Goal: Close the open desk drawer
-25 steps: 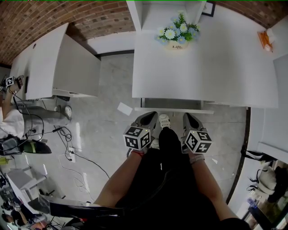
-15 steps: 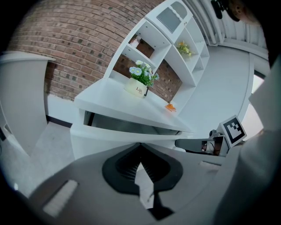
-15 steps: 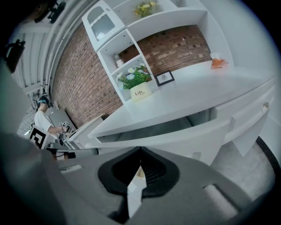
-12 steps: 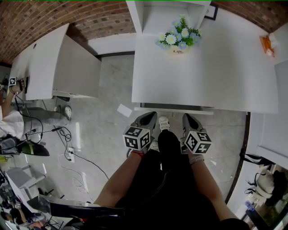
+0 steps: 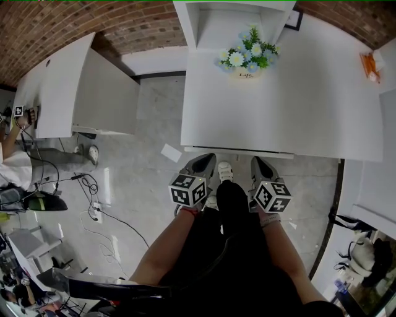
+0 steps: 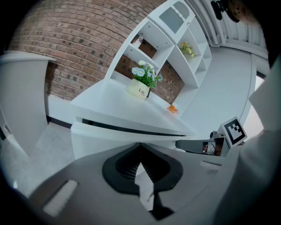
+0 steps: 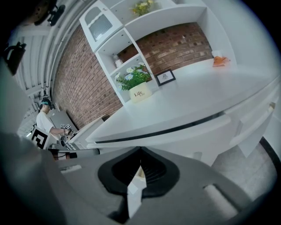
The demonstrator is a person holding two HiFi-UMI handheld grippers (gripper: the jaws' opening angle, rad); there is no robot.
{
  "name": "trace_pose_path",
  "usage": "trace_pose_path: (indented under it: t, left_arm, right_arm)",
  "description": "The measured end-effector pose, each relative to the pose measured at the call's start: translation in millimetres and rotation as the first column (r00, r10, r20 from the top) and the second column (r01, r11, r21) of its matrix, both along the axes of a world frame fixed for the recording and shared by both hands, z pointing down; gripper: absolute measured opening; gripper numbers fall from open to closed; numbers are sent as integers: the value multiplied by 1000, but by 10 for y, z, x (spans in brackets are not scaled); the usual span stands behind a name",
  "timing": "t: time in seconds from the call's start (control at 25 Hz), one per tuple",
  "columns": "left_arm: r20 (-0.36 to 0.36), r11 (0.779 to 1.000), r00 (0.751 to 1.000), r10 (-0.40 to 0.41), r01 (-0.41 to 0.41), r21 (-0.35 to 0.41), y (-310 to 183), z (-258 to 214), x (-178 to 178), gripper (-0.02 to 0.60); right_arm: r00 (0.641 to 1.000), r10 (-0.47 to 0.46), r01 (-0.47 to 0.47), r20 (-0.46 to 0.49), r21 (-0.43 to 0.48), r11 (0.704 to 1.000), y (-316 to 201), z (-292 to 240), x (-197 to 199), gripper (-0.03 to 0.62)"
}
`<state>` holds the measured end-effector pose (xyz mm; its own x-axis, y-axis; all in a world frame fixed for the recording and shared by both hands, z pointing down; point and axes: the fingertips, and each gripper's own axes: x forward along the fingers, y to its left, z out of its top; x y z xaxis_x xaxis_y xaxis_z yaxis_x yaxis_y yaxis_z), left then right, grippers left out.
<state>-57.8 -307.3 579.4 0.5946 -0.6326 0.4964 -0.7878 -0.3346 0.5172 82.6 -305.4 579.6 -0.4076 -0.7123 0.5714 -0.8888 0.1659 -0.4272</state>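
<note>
The white desk has a drawer under its front edge; only a thin white strip of it sticks out. In the left gripper view the drawer front sits just below a narrow dark gap, and the right gripper view shows the same drawer front. My left gripper and right gripper stand side by side with their tips at the drawer front. Both are shut with nothing held, as their own views show for the left gripper and the right gripper.
A pot of flowers, a small picture frame and an orange object stand on the desk. Another white desk is at the left. A paper scrap and cables lie on the floor. My own feet are between the grippers.
The drawer has slid in under the desk top: its grey inside showed a second ago, now only a thin strip remains. Both grippers stayed against its front.
</note>
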Motion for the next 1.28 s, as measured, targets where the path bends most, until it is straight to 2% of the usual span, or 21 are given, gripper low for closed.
trace_pose_path:
  t: [0.88, 1.04, 1.28]
  left_arm:
    - [-26, 999, 998, -51, 51, 12, -170, 12, 1, 3]
    - [-5, 999, 999, -33, 33, 23, -166, 26, -36, 3]
    - [3, 998, 999, -49, 49, 33, -120, -26, -159, 3]
  right_arm:
    - [998, -50, 49, 27, 29, 998, -162, 9, 4, 2]
    - [996, -84, 83, 15, 48, 995, -157, 11, -12, 2]
    - [995, -100, 99, 24, 44, 994, -124, -3, -24, 2]
